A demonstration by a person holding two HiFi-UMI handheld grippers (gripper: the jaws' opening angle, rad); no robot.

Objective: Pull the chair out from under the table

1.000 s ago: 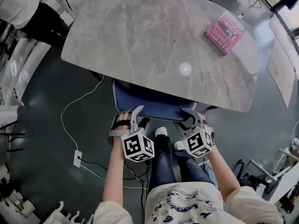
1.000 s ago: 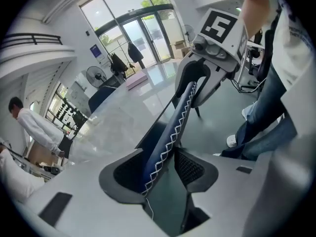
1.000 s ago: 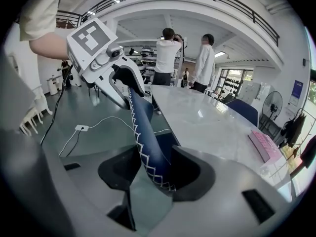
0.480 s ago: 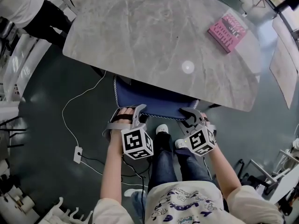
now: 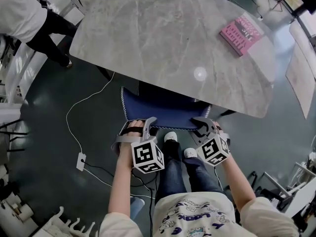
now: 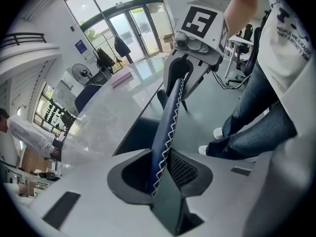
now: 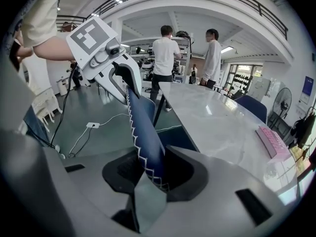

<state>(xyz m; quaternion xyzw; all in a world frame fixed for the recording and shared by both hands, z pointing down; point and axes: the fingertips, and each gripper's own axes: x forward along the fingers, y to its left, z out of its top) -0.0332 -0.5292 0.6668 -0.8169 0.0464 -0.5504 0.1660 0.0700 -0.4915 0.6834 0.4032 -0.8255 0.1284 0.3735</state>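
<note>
Grey marble table [image 5: 163, 38] fills most of my head view. The blue chair [image 5: 163, 110] is tucked under its near edge, with only the white-stitched backrest showing. My left gripper [image 5: 147, 125] and right gripper [image 5: 203, 125] each clamp the backrest's top rim, one toward each end. Both pairs of jaws have just been closing onto it. A pink book [image 5: 240, 33] lies at the table's far right corner.

Daylight from the windows [image 6: 123, 21] brightens both gripper views; the head view is dimmer. A glare spot sits on the table [image 5: 148, 33]. Fisheye bends every edge.
</note>
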